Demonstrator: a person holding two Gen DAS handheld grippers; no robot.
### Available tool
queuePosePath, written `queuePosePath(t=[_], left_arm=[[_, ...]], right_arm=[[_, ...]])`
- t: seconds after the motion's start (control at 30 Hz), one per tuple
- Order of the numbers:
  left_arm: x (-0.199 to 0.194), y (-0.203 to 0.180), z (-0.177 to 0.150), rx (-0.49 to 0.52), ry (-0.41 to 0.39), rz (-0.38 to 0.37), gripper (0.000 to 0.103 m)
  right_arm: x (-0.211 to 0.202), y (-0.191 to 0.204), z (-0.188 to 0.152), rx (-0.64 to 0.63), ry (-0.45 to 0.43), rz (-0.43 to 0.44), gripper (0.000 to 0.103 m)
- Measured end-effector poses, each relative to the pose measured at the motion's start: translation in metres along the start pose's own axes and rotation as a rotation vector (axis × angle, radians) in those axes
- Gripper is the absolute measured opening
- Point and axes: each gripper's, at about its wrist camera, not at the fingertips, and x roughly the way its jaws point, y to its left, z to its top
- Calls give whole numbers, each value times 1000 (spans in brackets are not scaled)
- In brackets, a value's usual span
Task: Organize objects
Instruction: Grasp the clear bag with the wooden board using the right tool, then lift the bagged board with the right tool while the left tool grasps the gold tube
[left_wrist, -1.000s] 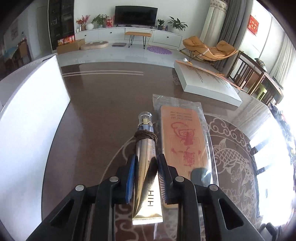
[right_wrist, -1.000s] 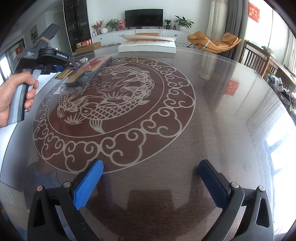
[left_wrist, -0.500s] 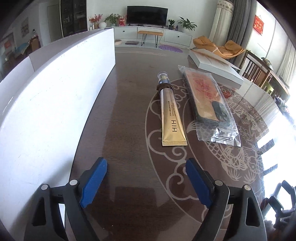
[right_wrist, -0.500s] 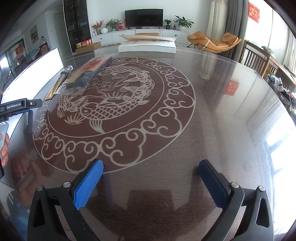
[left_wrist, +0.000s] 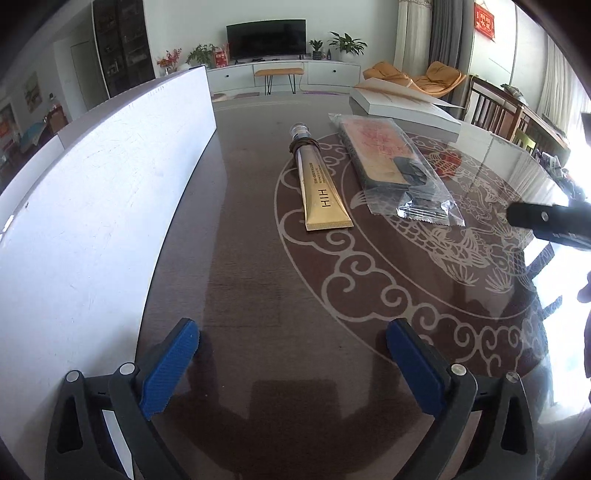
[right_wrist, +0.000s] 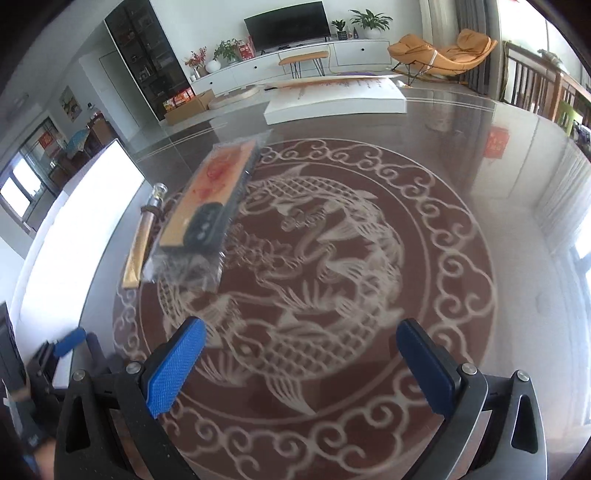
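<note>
Gold tube (left_wrist: 322, 190) — clear cap, brown band at its neck, "HIH" lettering — lies flat on our table (left_wrist: 236, 280), just beside the plastic-wrapped comb (left_wrist: 391, 162). Our left gripper (left_wrist: 291, 365) has just been opening, nothing between its jaws; our right gripper (right_wrist: 301, 365) gapes empty too.

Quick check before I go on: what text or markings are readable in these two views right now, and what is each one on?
"HIH": large dark letters on the gold tube.
Fine print further up the gold tube: too small to read.
Red design on the bagged orange card: not readable.
Writing on the white box: blurred.
Red hanging sign on the wall: characters too small.
Red boxes by the TV: unreadable.
</note>
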Motion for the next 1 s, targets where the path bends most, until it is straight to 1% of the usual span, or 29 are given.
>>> queuePosePath(t=[0.1, 0.2, 0.27, 0.37, 0.43, 0.47, 0.5, 0.6, 0.7, 0.87, 1.0], left_arm=[[0, 0, 1, -1, 0, -1, 103], [1, 1, 2, -1, 0, -2, 103], [1, 1, 2, -1, 0, -2, 103], [2, 1, 2, -1, 0, -3, 103], [2, 1, 3, -1, 0, -3, 103], [2, 1, 2, -1, 0, -3, 103], [2, 1, 2, -1, 0, -3, 103], [3, 1, 2, -1, 0, -3, 103], [2, 2, 3, -1, 0, -3, 103], [2, 2, 3, -1, 0, -3, 103], [2, 1, 3, -1, 0, -3, 103]], right_arm=[[41, 44, 50, -33, 48, 4, 103], [81, 76, 83, -39, 107, -32, 103], [104, 92, 92, -59, 146, -93, 103], [119, 111, 94, -164, 144, -197, 102], [114, 108, 90, -173, 103, -185, 93], [109, 106, 87, -179, 79, -187, 82], [103, 101, 84, -184, 63, -181, 77], [85, 77, 69, -180, 52, -183, 77], [60, 47, 41, -193, 20, -178, 77], [5, 2, -26, -206, -32, -171, 77], [-32, -18, -81, -196, -66, -174, 78]])
